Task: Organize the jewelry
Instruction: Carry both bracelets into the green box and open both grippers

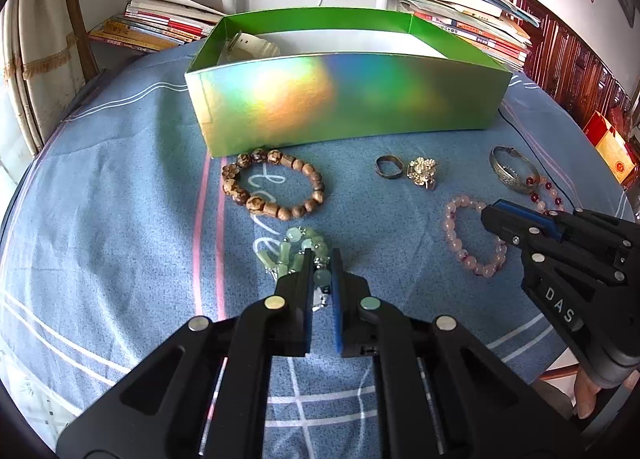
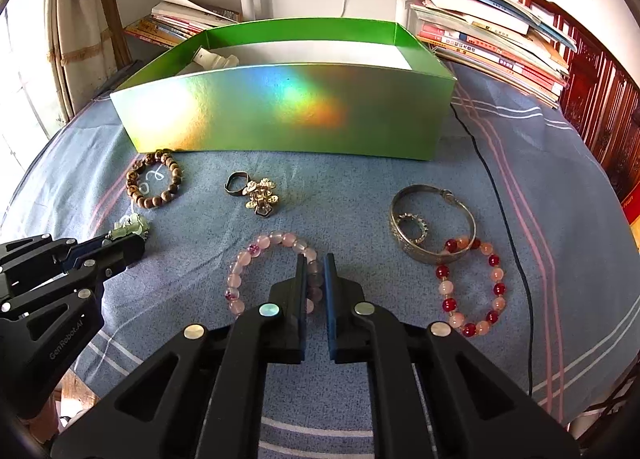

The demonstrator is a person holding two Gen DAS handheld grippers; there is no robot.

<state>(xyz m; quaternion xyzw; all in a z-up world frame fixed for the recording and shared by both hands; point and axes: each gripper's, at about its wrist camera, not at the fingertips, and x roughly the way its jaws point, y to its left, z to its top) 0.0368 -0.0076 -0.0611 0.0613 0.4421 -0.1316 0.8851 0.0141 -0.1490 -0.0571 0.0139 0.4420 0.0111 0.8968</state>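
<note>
Left claw (image 1: pixel 321 259) closed on the green jade bracelet (image 1: pixel 298 249), which lies on the blue cloth-covered worktop (image 1: pixel 120 199) just before the wooden bead bracelet (image 1: pixel 272 183). Right claw (image 2: pixel 315 265) closed on the pink bead bracelet (image 2: pixel 256 255). Green holographic box (image 2: pixel 288 115) stands behind.

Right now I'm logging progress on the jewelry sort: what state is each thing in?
Left tool: shut on green bead bracelet.
Right tool: shut on pink bead bracelet.
Green box: open, one pale item inside.
Wooden bead bracelet: flat on cloth, untouched.
Silver bangle: on cloth, overlapping red and pink bracelet.
Dark ring: beside gold brooch.
</note>
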